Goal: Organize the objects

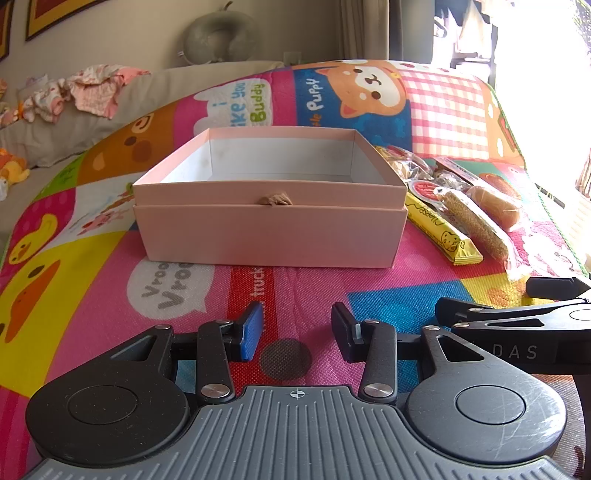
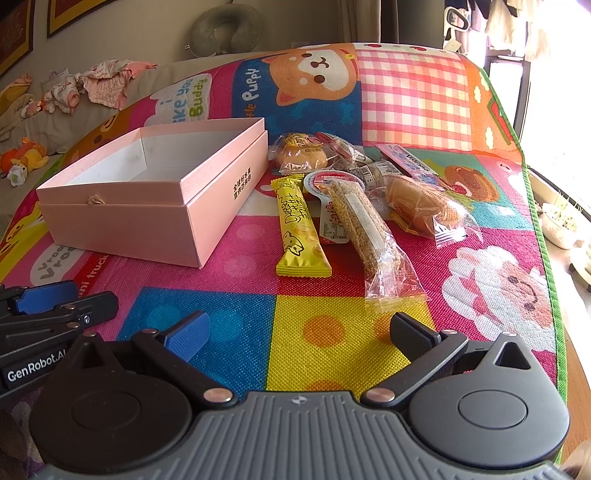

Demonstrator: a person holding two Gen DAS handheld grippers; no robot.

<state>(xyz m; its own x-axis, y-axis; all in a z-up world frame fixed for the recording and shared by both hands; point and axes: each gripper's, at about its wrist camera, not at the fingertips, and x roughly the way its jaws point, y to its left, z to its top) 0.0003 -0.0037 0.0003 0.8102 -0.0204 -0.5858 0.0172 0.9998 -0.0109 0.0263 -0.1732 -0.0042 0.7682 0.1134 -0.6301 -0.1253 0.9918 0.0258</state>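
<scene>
An open, empty pink box (image 1: 269, 229) sits on the colourful play mat; it also shows in the right wrist view (image 2: 147, 206). Right of it lies a pile of wrapped snacks: a yellow bar (image 2: 301, 229), a sesame bar in clear wrap (image 2: 373, 236), wrapped buns (image 2: 424, 206) (image 2: 301, 157) and a pink packet (image 2: 410, 162). The yellow bar (image 1: 439, 230) and sesame bar (image 1: 476, 225) also show in the left wrist view. My left gripper (image 1: 297, 330) is open and empty, in front of the box. My right gripper (image 2: 299, 334) is open wide and empty, short of the snacks.
The play mat (image 2: 332, 332) covers a raised surface; its green edge (image 2: 546, 258) runs along the right, with a window ledge and pots beyond. A grey sofa with clothes (image 2: 99, 86) and a neck pillow (image 2: 225, 29) lies behind.
</scene>
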